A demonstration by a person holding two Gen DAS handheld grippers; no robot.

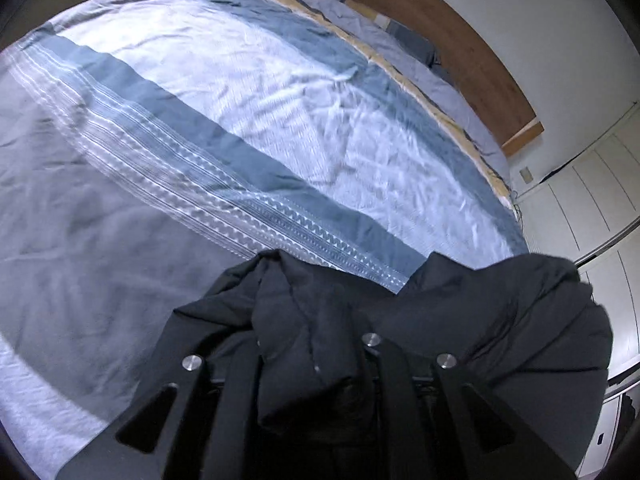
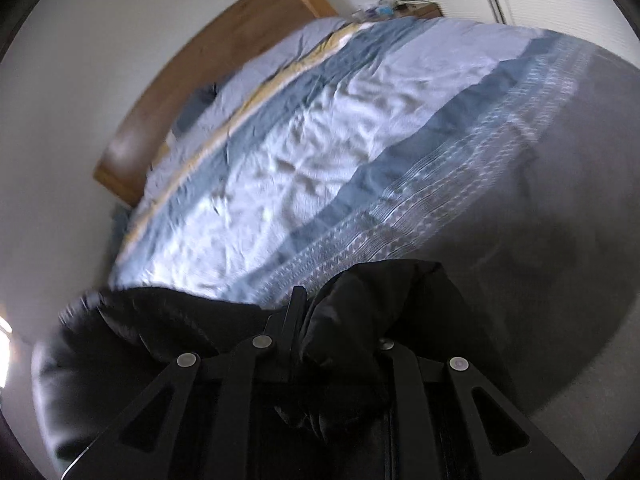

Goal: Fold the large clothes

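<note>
Left gripper (image 1: 316, 360), right gripper (image 2: 320, 344): matte black linkage arms, round silver pivot screws, slotted triangular cutouts.

1. A black garment (image 1: 460, 320) of puffy, quilted fabric hangs bunched and creased, not spread flat.
2. In the left wrist view it is gathered between the tool's fingers and billows to their right.
3. In the right wrist view the same fabric (image 2: 340, 320) bulges between the fingers, trailing left.
</note>
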